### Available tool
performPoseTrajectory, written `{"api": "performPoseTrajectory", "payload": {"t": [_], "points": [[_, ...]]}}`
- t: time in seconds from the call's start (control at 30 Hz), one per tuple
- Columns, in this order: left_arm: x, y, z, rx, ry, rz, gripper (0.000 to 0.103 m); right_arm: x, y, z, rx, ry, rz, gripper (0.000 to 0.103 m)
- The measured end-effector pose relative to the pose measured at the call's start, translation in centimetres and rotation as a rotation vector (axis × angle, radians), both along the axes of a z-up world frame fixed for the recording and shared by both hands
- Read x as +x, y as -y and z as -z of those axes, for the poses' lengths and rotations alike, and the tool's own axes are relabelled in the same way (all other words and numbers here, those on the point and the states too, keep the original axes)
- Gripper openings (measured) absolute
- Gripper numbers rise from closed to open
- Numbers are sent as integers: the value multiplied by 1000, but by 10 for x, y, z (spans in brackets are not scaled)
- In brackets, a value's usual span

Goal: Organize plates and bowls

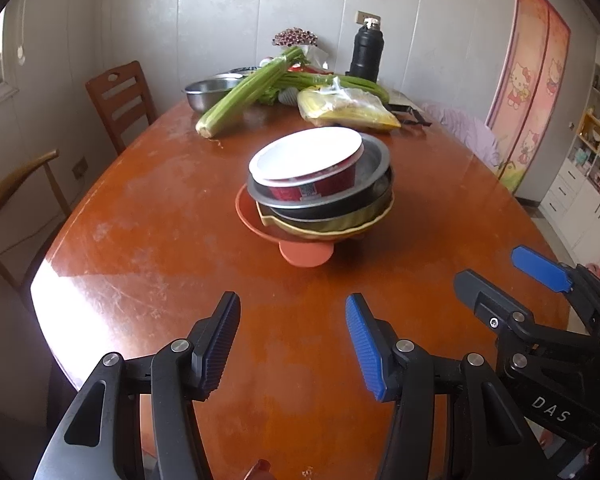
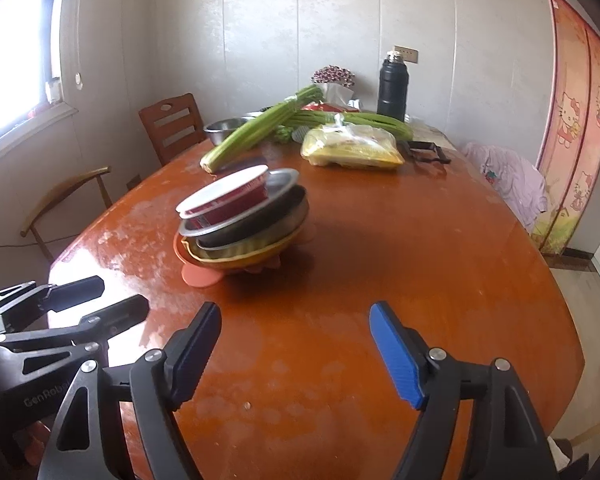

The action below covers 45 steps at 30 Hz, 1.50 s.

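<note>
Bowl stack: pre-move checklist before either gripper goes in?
1. Left gripper open, nothing between the jaws: ok.
2. Right gripper open, empty: ok.
3. Bowl stack sitting level: not ok, upper bowls tilt.
4. Red-sided paper bowl on top, free to lift: ok.
5. Bare table between grippers and stack: ok.
6. Celery and yellow bag apart from stack: ok.

Stack of bowls (image 2: 242, 220) motion-blurred in right wrist view — rims smeared. Lowest orange dish (image 1: 260, 224) mostly covered by the 3 vessels above it. Steel basin (image 1: 208, 92) partly hidden behind celery (image 1: 244, 92). Flask (image 1: 366, 54) label unreadable — too small.
</note>
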State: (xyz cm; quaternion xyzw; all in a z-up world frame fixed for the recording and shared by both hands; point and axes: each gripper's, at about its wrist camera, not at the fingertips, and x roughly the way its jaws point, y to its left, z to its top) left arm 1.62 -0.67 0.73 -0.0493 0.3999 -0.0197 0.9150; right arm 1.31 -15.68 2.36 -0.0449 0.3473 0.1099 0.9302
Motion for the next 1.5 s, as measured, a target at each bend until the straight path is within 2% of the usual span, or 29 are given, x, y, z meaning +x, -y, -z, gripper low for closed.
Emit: {"api": "performPoseTrajectory", "payload": {"t": [1.5], "points": [[8,-4,17,3,-61,-11,57,1,6,16,-3,-33,8,78]]}}
